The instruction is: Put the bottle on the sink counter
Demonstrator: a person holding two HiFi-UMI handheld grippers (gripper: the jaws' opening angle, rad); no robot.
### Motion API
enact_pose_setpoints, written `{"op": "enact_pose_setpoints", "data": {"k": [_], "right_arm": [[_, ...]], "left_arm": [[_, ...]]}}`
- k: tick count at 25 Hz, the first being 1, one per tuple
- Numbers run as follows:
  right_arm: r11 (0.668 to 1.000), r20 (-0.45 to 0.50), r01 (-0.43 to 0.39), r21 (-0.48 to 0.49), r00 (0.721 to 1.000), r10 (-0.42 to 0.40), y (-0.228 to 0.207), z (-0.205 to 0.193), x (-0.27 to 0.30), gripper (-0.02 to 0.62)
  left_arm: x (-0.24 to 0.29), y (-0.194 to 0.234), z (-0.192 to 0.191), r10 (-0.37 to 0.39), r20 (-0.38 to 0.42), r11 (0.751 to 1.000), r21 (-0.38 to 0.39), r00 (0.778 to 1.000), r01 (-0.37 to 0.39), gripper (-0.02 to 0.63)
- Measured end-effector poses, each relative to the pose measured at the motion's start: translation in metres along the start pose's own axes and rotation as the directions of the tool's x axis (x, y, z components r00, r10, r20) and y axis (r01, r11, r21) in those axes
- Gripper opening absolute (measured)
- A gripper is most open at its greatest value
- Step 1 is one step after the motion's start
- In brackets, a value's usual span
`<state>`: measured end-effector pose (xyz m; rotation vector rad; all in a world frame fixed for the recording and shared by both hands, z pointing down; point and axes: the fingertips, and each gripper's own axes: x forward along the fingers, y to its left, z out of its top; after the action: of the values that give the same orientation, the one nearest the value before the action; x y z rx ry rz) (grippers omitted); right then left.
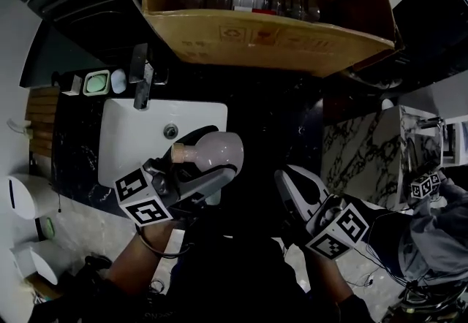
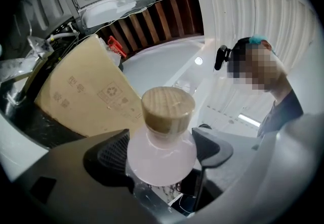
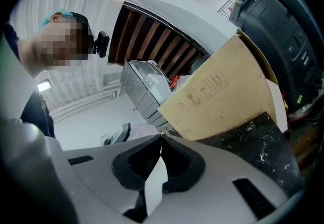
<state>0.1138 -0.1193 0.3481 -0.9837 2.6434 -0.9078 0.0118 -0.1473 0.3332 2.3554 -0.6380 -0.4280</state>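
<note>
Our left gripper clamps the bottle near the sink counter; right gripper is pinched together, empty. Next we likely lower it upright onto bare counter.

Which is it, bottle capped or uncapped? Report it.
Capped. The left gripper view shows a tan stopper seated on the neck of the pink bottle.

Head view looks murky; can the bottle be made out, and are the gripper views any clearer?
Head view: dim, the counter nearly black, yet the pale bottle and white sink stand out. Left gripper view: bright, fisheye-bent, bottle sharp. Right gripper view: bright, bent too.
</note>
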Motion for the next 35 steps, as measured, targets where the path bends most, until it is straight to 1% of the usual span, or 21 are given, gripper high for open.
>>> {"op": "enact_pose_setpoints", "data": {"k": [5, 8, 15, 20, 26, 28, 30, 35], "right_arm": [[1.0, -0.006, 0.024, 0.019, 1.0, -0.024, -0.022, 0.0, 0.01, 0.026], [0.999, -0.002, 0.044, 0.016, 0.999, -0.044, -0.033, -0.001, 0.014, 0.026], [0.995, 0.01, 0.089, 0.041, 0.996, -0.089, -0.042, -0.004, 0.022, 0.026], [0.99, 0.037, 0.115, 0.086, 0.992, -0.118, -0.045, -0.004, 0.036, 0.026], [0.988, 0.008, 0.139, 0.069, 0.99, -0.14, -0.058, -0.018, 0.041, 0.026], [0.987, 0.013, 0.14, 0.082, 0.99, -0.141, -0.059, -0.017, 0.045, 0.026], [0.985, 0.017, 0.143, 0.094, 0.989, -0.145, -0.06, -0.016, 0.048, 0.026], [0.983, -0.012, 0.162, 0.087, 0.987, -0.161, -0.07, -0.028, 0.045, 0.026]], "left_arm": [[0.021, 0.03, 0.0, 0.019, -0.051, 0.999, 0.039, 0.999, -0.017, 0.387], [0.032, 0.045, -0.003, 0.02, -0.08, 0.999, 0.048, 0.997, -0.016, 0.387], [0.053, 0.088, -0.01, 0.04, -0.155, 0.996, 0.084, 0.987, -0.027, 0.387], [0.066, 0.115, -0.014, 0.056, -0.226, 0.991, 0.134, 0.973, -0.025, 0.387], [0.08, 0.144, -0.017, 0.072, -0.279, 0.984, 0.175, 0.958, -0.023, 0.387], [0.084, 0.153, -0.019, 0.084, -0.296, 0.982, 0.186, 0.951, -0.029, 0.387], [0.087, 0.163, -0.023, 0.098, -0.316, 0.979, 0.199, 0.944, -0.035, 0.387], [0.094, 0.186, -0.034, 0.137, -0.365, 0.97, 0.237, 0.921, -0.051, 0.387]]}}
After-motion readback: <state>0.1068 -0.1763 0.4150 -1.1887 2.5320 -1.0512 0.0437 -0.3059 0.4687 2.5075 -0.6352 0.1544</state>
